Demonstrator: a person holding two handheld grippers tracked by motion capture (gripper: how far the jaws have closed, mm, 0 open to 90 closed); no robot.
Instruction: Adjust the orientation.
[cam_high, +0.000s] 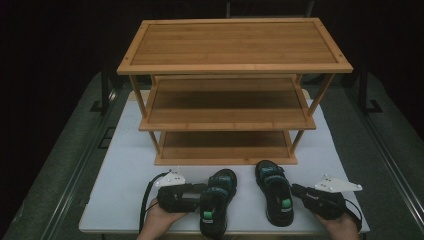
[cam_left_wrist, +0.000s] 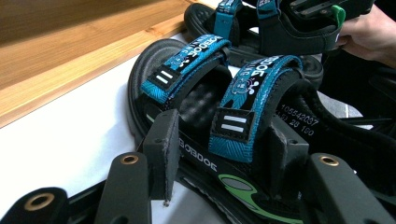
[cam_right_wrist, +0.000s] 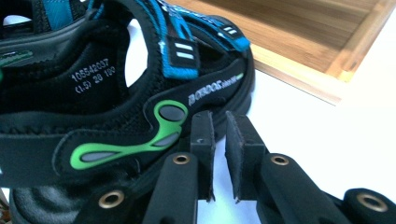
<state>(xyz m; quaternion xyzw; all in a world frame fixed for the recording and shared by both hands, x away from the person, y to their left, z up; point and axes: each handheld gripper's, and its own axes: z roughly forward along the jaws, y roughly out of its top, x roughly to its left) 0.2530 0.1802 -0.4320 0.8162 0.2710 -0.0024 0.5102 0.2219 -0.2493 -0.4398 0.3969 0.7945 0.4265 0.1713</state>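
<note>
On counter, front: two sandals, left sandal (cam_high: 216, 199), right sandal (cam_high: 275, 191).
Behind: rack (cam_high: 235, 70).
Left gripper (cam_left_wrist: 219, 154): clamped on left sandal.
Right gripper (cam_right_wrist: 219, 140): slightly apart, empty, beside right sandal.

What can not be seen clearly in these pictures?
- Left gripper view: whether the left gripper pads press the left sandal; its strap hides the contact.
- High view: right gripper jaws too small to judge.
- Right gripper view: right sandal heel cut off by the edge.

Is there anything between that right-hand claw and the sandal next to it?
Nothing visible. The right gripper sits just beside the right sandal, its jaws only slightly apart with nothing between them, right by the sandal's side. Only bare white table lies around them.
</note>
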